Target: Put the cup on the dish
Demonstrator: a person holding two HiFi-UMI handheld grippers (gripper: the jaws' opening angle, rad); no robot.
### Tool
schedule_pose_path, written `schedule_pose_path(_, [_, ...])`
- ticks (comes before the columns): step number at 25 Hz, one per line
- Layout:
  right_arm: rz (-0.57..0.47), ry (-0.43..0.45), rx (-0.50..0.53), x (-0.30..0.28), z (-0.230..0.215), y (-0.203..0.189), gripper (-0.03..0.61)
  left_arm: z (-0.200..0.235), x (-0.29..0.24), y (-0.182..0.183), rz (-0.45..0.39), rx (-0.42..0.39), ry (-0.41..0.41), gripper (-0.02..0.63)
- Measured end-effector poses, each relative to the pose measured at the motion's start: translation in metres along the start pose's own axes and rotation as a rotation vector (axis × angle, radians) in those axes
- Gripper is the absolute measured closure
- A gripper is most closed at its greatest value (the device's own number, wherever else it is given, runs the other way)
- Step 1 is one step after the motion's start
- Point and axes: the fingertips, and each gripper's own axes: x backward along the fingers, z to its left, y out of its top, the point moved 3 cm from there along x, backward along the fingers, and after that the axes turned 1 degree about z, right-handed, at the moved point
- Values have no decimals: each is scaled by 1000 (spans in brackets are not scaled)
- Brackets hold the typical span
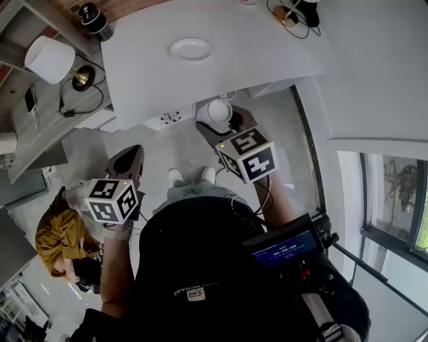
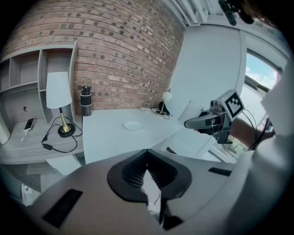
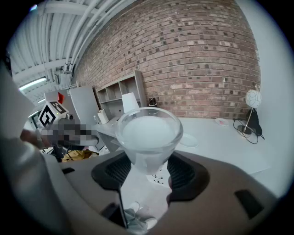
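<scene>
The right claw [image 3: 149, 166] has its jaws spread wide around the lower part of the cup [image 3: 148, 133], and the pads press on it from both sides. I read that as a firm hold, since the cup hangs in the air with nothing under it. It is a pale, translucent cup, upright, with its mouth facing up, and I can't tell whether anything is in it.

From the head view, the right claw [image 1: 224, 123] carries the cup [image 1: 219, 110] over the floor, just short of the near edge of the worktop [image 1: 267, 53]. The dish [image 1: 191, 49] lies flat further in on that white worktop. It is bare and well apart from the cup. In the right gripper view, the dish [image 3: 188, 140] shows beyond and to the right of the cup's rim.

The left claw [image 2: 148, 176] has its jaws brought together with nothing between them. It hangs low at my left [image 1: 129, 157], away from the worktop, and plays no part in this.

I judge the pick-up done and the placing not yet begun. What remains is to carry the cup forward over the worktop, bring it above the dish, set it down level in the middle, and open the jaws. A lamp [image 1: 50, 59] and a dark flask [image 1: 93, 19] stand off to the left, clear of that path.
</scene>
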Motion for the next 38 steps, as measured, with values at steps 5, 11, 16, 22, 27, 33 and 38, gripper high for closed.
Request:
schedule_pose_path(5, [-14,-9,-18,4,14,1,327,3,13,-10,9,-7,-21,607])
schedule_pose_path(11, [-40,-29,-44,7,17,9,327,7,14,-11,16,-32,-23,607])
schedule_pose_path(16, [-33,-47,-37,7,20,12,327,10,18,-11,10,-32,-27,607])
schedule_pose_path(22, [-27,-69,-34,2,30,17,327,23,29,-13,-3,-40,-34,607])
schedule_pose_path(27, [-30,-92,-41,-6,40,22,327,39,37,-16,-3,-72,-34,607])
schedule_pose_path(33, [-46,-128,-59,-13,53,26,327,56,46,-19,-8,-88,-64,607])
schedule_pose_path(38, [-51,-153,-65,-14,56,30,327,67,53,-25,0,-94,-65,607])
